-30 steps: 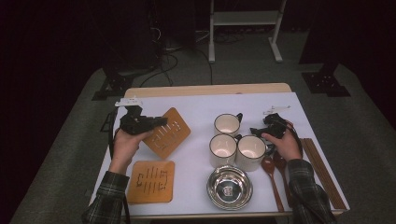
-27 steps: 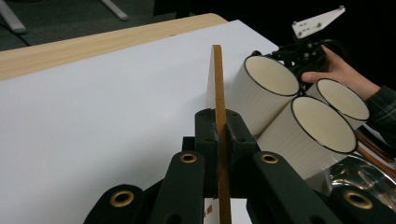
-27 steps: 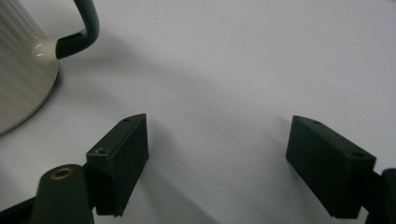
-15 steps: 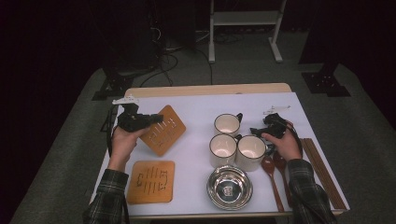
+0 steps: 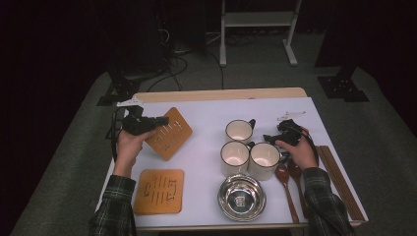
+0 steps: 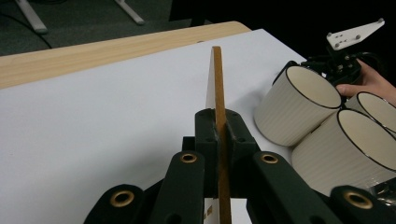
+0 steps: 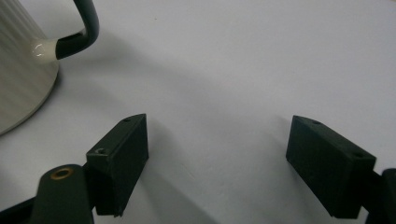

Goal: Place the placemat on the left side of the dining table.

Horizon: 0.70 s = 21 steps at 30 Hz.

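The wooden trivet [image 5: 169,132] is pinched on edge in the left claw [image 5: 158,121], lifted and tilted over the left half of the white table [image 5: 206,110]. In the left gripper view that trivet [image 6: 217,98] runs straight away from the lens, a thin upright board. Its long face points toward the three mugs [image 5: 248,147], which stand well apart to its right. A second trivet [image 5: 159,191] lies flat near the front edge, nearer the left hand than the right. The right claw [image 5: 273,139] rests wide apart just beside the mugs, gripping nothing. I cannot make out how far the raised trivet's lower corner clears the table.
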Available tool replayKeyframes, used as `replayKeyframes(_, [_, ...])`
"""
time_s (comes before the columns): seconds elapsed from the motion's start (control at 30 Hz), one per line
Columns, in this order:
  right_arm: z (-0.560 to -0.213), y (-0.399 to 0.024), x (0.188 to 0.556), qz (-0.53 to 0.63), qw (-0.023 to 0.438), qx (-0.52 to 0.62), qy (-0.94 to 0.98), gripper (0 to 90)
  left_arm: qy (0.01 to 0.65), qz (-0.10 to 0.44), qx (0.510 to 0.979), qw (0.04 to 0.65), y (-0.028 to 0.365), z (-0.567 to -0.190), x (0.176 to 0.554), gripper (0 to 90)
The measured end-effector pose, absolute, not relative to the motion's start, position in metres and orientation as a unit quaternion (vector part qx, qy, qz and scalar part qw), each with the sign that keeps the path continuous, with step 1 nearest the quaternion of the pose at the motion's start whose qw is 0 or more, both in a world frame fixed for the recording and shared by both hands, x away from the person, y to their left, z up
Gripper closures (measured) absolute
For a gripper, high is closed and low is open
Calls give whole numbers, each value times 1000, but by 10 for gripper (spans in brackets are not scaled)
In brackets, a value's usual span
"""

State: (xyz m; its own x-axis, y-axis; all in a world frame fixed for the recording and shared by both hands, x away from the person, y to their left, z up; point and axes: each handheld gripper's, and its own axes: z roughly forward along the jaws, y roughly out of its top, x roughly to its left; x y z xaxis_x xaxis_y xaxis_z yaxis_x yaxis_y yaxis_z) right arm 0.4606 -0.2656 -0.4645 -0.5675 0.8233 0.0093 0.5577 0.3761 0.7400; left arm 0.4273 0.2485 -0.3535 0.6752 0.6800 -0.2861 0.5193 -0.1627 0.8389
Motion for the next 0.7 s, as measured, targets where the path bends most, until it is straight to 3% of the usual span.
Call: replayKeyframes(0.7, [-464, -265, 460, 359, 186, 427, 809, 193, 428, 96, 743, 505, 271, -363, 430, 863])
